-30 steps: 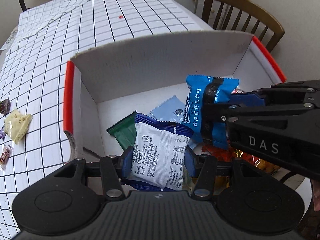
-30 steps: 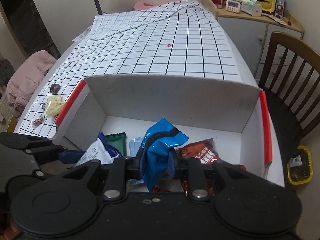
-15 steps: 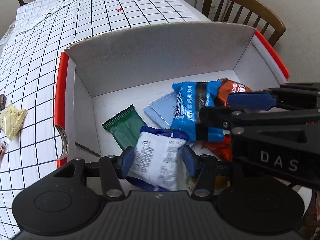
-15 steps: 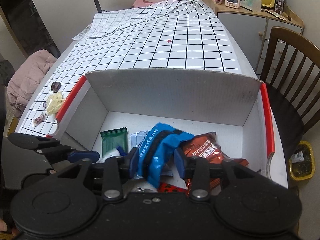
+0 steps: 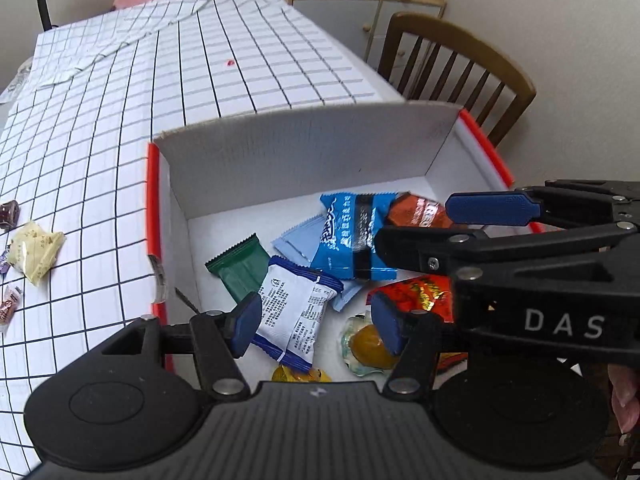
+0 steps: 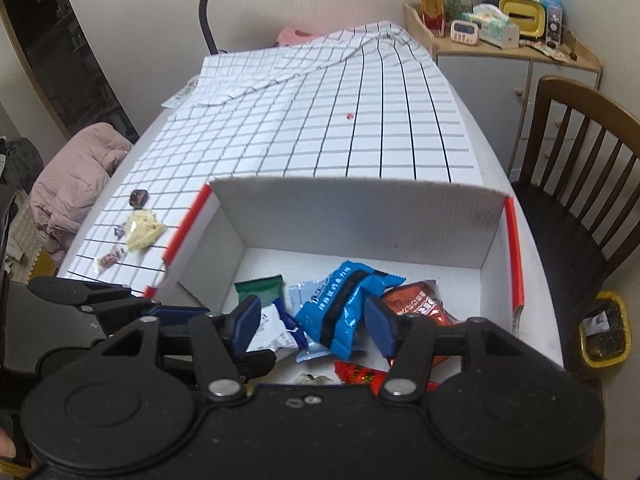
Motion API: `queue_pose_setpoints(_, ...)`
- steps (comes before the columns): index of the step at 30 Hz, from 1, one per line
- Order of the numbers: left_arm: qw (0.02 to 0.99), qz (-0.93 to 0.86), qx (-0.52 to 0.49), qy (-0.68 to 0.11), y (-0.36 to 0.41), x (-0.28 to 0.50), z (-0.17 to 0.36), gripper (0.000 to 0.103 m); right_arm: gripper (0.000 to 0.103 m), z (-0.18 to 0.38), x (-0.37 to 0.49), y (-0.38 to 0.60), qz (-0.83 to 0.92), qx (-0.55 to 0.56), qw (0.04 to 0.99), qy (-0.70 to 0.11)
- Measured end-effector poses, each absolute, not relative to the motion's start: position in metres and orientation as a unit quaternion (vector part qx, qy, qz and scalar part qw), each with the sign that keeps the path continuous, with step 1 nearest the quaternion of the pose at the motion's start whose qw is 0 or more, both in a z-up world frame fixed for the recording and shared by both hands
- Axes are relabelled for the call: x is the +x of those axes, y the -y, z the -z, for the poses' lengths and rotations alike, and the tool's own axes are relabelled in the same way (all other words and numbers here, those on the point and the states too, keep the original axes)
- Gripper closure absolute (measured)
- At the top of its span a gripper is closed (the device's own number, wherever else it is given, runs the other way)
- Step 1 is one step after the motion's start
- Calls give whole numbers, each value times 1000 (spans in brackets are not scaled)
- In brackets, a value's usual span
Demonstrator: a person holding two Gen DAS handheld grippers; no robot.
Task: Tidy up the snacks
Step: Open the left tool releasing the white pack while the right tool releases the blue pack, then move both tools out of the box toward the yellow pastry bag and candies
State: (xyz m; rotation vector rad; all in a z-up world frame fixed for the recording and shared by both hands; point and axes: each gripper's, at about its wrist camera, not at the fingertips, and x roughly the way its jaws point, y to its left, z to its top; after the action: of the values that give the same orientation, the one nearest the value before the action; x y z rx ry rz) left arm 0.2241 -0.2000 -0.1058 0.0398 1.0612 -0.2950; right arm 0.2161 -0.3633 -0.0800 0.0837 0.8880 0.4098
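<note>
Left wrist view shows the left claw (image 5: 316,326) hanging over the near end of the box (image 5: 304,152), its jaws apart after just widening, with the white-and-blue packet (image 5: 294,312) lying loose on the box floor between them, no pad pressing it. Beside it the right claw (image 5: 436,232) has also just been spreading, and the bright blue packet (image 5: 352,236) rests in the box below it, released. What remains sits outside: the pale yellow snack (image 5: 34,248) and small wrapped candies (image 5: 8,308) lie on the desk (image 5: 100,168), beyond the box's red left rim (image 5: 153,204). They are well left of both claws, so the left claw is nearer. I judge its long side runs diagonally.
</note>
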Motion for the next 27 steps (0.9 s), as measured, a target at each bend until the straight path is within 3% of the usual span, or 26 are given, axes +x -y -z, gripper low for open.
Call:
queue_pose_setpoints(15, 885, 150, 4, -440, 154, 186, 55, 41, 31, 36, 180, 344, -212, 43, 898, -383)
queue_pose_setpoints(19, 891, 142, -2, -430, 132, 177, 48, 40, 22, 25, 169, 329, -222, 42, 902, -368)
queue_pose_setpoints(23, 897, 132, -10, -422, 108, 168, 42, 40, 20, 18, 161, 315, -234, 51, 900, -363)
queue_pose_setpoints(27, 901, 122, -19, -415, 82, 158, 36, 34, 18, 15, 153, 298, -242, 55, 900, -359)
